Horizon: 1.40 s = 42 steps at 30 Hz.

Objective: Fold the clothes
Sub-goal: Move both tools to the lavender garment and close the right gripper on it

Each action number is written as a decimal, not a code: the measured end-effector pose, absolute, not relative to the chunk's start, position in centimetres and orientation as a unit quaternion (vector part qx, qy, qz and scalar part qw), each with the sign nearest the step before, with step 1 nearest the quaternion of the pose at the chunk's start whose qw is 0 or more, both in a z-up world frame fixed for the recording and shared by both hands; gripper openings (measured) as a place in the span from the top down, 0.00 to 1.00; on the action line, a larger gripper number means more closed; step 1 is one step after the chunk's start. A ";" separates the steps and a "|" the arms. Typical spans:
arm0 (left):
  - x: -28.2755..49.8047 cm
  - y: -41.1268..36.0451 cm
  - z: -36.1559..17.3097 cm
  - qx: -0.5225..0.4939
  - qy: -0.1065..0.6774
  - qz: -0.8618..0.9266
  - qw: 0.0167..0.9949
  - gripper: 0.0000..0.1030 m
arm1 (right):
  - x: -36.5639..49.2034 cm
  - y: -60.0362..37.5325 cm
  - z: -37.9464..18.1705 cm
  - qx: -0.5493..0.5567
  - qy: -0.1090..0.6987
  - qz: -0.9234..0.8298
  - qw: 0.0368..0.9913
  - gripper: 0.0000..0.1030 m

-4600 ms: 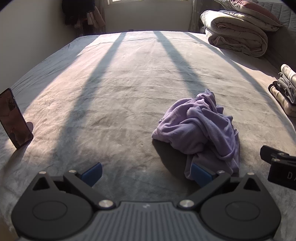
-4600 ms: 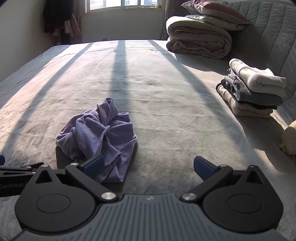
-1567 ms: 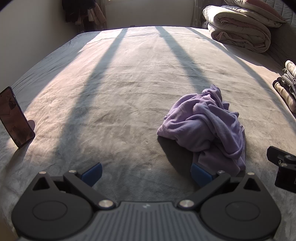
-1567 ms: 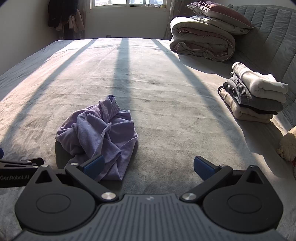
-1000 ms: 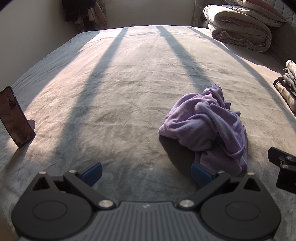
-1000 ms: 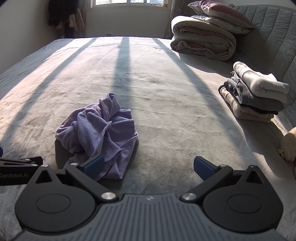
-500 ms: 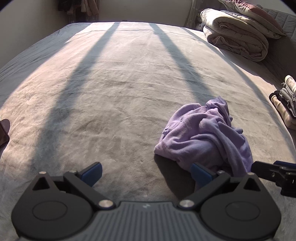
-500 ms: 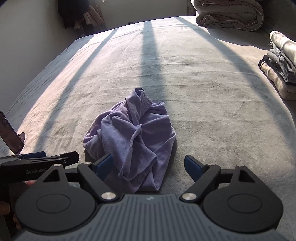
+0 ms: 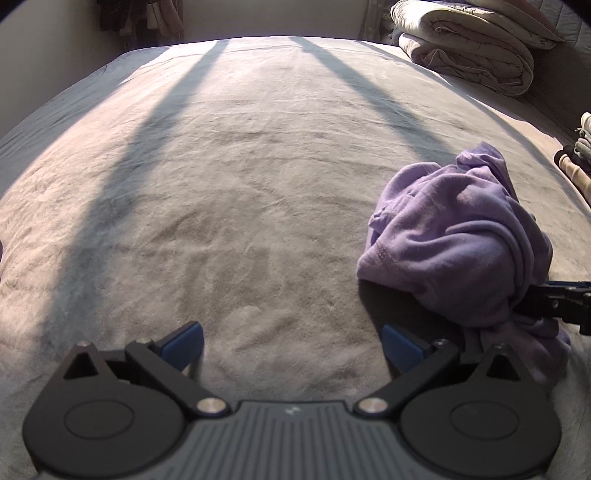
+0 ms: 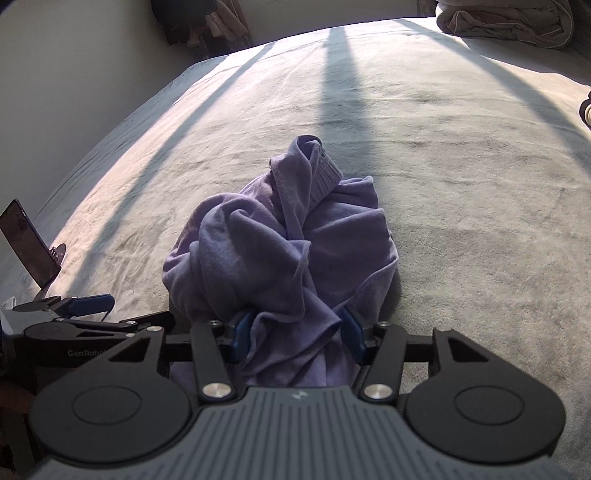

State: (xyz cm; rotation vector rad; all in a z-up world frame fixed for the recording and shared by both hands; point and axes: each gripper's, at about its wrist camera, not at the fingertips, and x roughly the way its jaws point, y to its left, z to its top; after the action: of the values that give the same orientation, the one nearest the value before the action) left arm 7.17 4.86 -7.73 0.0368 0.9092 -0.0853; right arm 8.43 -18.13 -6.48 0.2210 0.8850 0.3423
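A crumpled purple garment [image 10: 280, 258] lies in a heap on the grey bed [image 10: 461, 166]. My right gripper [image 10: 295, 330] has its two blue pads closed in around the near edge of the purple garment, with cloth bunched between them. In the left wrist view the garment [image 9: 454, 240] lies at the right. My left gripper [image 9: 291, 345] is open and empty, low over bare bedding to the left of the heap. The right gripper's fingers [image 9: 554, 297] show at the garment's right side in the left wrist view.
A phone [image 10: 27, 243] stands propped at the bed's left edge. Folded quilts [image 9: 472, 48] are piled at the far right corner. A stack of folded clothes [image 9: 576, 162] sits at the right edge. Dark clothes [image 10: 195, 22] hang by the far wall.
My right gripper has moved forward and left onto the garment and its jaws have narrowed around the near cloth. My left gripper has moved closer beside the heap and stayed open.
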 end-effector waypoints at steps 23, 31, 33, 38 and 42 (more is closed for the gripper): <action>7.9 8.0 -5.5 -0.200 0.445 -0.095 0.868 0.13 | 5.8 -15.8 -3.4 0.147 0.385 0.286 0.865 0.93; 8.1 7.1 -4.9 -0.194 0.440 -0.097 0.872 0.16 | 4.3 -13.7 -3.4 0.102 0.397 0.316 0.856 0.91; 8.0 7.0 -4.8 -0.194 0.437 -0.102 0.872 0.17 | 4.2 -13.9 -3.5 0.104 0.399 0.314 0.855 0.86; 8.0 6.6 -4.7 -0.194 0.433 -0.110 0.873 0.22 | 4.0 -14.5 -3.2 0.105 0.395 0.306 0.860 0.86; 7.9 6.2 -4.6 -0.198 0.430 -0.118 0.873 0.27 | 3.9 -15.1 -2.7 0.110 0.390 0.298 0.864 0.85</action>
State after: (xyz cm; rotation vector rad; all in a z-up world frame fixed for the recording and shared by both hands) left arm 7.94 6.25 -4.59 -0.4140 0.8980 -0.2465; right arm 3.90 -15.07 -2.71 0.2307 0.8180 0.6236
